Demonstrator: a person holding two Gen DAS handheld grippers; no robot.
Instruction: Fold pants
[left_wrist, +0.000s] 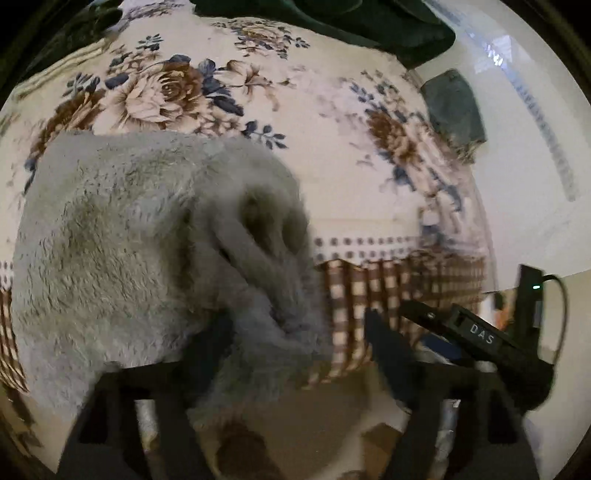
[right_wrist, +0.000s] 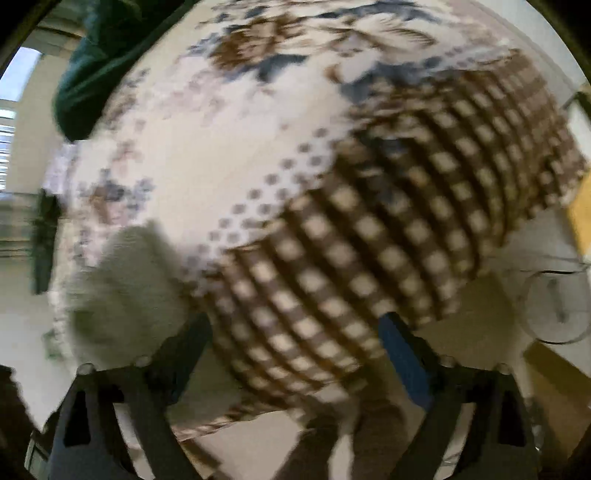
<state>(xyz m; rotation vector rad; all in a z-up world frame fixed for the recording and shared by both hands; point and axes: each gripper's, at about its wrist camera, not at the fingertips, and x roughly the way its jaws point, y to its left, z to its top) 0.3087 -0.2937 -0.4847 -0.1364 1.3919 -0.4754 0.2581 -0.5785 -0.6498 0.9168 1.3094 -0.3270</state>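
Observation:
The grey fluffy pants (left_wrist: 147, 236) lie bunched on a floral bedspread (left_wrist: 332, 173), filling the left and middle of the left wrist view. My left gripper (left_wrist: 295, 319) points down at their near edge with its jaws wide apart. A fold of the pants drapes over its left finger (left_wrist: 218, 339), while its right finger (left_wrist: 384, 343) stands free of the cloth. In the blurred right wrist view, my right gripper (right_wrist: 293, 320) is open over the bedspread's brown checked border (right_wrist: 369, 236), with nothing between its fingers. The pants (right_wrist: 122, 280) show as a pale lump to its left.
A dark green cloth (left_wrist: 332, 18) lies at the far side of the bed (right_wrist: 96, 70). A dark grey-green item (left_wrist: 456, 107) sits by the bed's right edge. A black device marked DAS (left_wrist: 480, 332) with a cable is at lower right. Pale floor lies below the bed edge.

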